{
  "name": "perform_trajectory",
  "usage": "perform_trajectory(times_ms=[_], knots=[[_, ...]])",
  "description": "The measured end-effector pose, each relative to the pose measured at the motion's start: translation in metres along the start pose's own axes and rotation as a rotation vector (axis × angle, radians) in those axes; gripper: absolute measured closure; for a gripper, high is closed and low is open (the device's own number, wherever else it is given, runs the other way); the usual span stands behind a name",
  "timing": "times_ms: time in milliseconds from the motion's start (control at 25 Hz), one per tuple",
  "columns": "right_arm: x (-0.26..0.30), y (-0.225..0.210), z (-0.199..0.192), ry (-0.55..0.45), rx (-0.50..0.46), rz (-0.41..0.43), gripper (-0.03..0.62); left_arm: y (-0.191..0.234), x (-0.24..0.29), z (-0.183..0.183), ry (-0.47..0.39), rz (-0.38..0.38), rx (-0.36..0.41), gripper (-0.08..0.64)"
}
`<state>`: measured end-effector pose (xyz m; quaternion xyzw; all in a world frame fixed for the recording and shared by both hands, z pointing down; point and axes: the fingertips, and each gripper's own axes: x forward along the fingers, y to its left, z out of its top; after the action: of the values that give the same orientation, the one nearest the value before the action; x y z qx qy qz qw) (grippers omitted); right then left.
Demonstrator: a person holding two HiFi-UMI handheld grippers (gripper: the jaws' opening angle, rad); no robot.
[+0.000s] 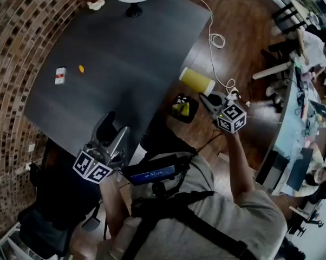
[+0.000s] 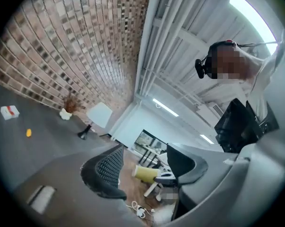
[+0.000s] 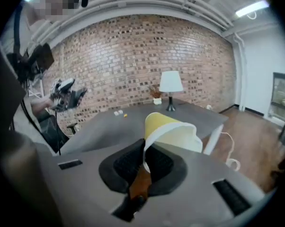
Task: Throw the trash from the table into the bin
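Two tongs are in play, and only one is loaded: our right tongs [image 1: 206, 99] are clamped shut on the thin rim of a yellow paper cup [image 1: 197, 81], which juts out ahead of them lying on its side, off the counter [image 1: 125, 53] and over the wooden floor. Our left tongs [image 1: 117, 124] stand part open with nothing between the jaws, at the near edge of the counter. We judge this to be the carry step. A small black bin [image 1: 193, 111] sits on the floor just beside and below the right tongs, toward the counter, with something yellowish already inside. Next, the cup's body has to be brought above the bin's mouth before the jaws part, since a rim pinch leaves the cup free to swing and drop wide. Well ahead of the left tongs, a little white box [image 1: 60, 76] and an orange scrap [image 1: 81, 68] lie on the counter, probably the next pickups.
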<state>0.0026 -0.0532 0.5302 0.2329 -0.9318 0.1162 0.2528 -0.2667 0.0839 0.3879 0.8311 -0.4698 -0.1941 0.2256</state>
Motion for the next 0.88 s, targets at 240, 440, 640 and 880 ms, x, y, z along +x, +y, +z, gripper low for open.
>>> perform_trajectory(times_ms=[240, 440, 640, 880], knots=[[-0.082, -0.023, -0.167, 0.347, 0.03, -0.14, 0.584, -0.081, 0.065, -0.034, 0.084, -0.198, -0.022, 0.282], [-0.095, -0.034, -0.24, 0.508, 0.022, -0.1, 0.584, -0.114, 0.13, -0.08, 0.181, -0.218, -0.028, 0.273], [-0.087, -0.049, -0.279, 0.586, -0.063, -0.015, 0.584, -0.153, 0.182, -0.113, 0.222, -0.208, -0.018, 0.273], [-0.054, -0.056, -0.29, 0.713, -0.254, 0.075, 0.584, -0.171, 0.201, -0.118, 0.21, -0.205, -0.023, 0.273]])
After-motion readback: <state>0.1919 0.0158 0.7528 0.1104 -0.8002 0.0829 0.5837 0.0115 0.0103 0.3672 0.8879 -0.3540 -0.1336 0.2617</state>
